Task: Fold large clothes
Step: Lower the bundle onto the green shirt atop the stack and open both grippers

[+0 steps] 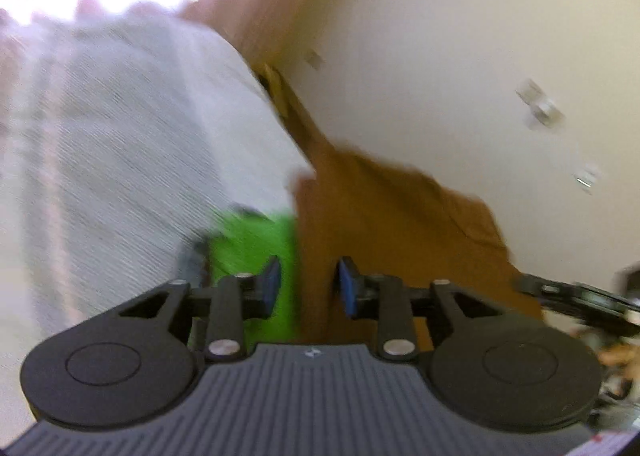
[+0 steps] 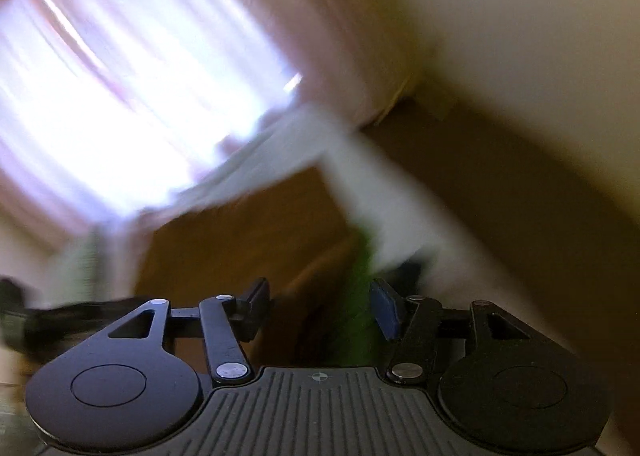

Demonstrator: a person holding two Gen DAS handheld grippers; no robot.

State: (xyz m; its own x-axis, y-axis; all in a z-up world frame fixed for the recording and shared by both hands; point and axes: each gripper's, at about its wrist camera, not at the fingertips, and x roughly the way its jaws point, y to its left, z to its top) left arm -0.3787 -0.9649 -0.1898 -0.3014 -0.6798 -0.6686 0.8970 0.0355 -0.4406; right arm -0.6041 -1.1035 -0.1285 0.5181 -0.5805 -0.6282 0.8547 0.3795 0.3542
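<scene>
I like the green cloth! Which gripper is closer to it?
Left, probably. The left gripper has the green cloth right beyond one finger; the right gripper sees it blurred, ahead between its open fingers.

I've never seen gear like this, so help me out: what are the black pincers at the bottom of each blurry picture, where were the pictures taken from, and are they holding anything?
Those are hand-held grippers; a person carries one in each hand, and a camera on each looks out along its fingers. One picture shows the left gripper, the other the right gripper. Both stand open with nothing pinched between them. Ahead lie a brown garment, a white cloth and something bright green, all smeared by motion. Bright curtains glow behind.
</scene>
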